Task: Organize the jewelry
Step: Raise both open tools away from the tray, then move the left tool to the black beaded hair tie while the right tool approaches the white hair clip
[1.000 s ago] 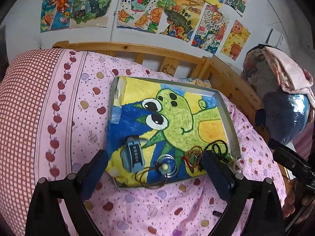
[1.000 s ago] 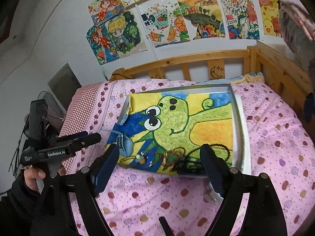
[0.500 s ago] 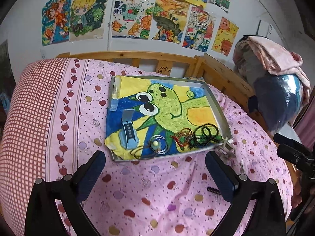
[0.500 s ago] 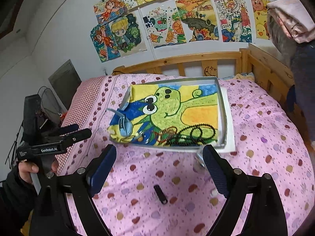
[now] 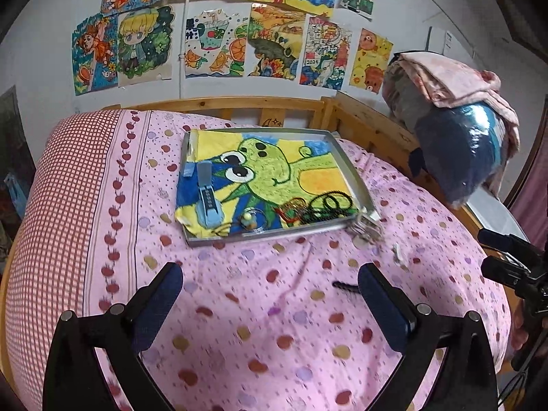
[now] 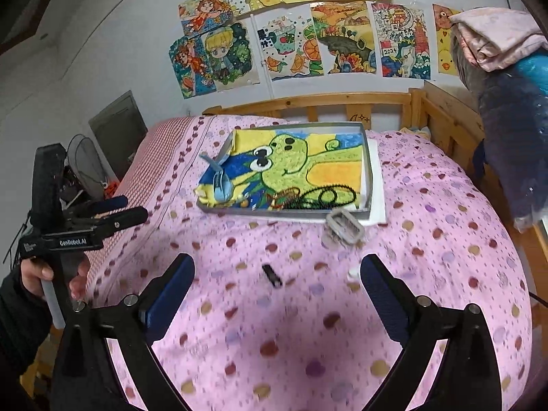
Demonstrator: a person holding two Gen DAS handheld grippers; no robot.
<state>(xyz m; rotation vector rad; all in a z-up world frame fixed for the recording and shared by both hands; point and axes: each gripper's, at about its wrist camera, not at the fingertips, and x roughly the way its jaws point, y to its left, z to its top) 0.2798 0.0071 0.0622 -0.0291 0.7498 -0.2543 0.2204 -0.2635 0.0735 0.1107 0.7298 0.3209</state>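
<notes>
Both claws have been drawn back from the tray (image 5: 356, 185) since a second ago, and more pink quilt (image 5: 260, 308) is now seen in front of it. The left gripper (image 5: 270, 286) is spread wide and empty above the quilt, well short of the tray. The right gripper (image 6: 277, 279) is likewise released, with nothing between its pads.

In the tray's near part, the black bead strand (image 5: 328, 205) lies at the right, a red-brown bracelet (image 5: 291, 207) just left of it, then a clear ring holder (image 5: 254, 221) and a blue clip (image 5: 209, 205). Just off the tray's near right corner a grey buckle-like frame (image 6: 344, 227) rests on the quilt. Nearer the claws, a small black piece (image 6: 272, 275) lies on the quilt, apart from the tray. Behind the tray a wooden bed rail (image 5: 239, 106) is seen.
</notes>
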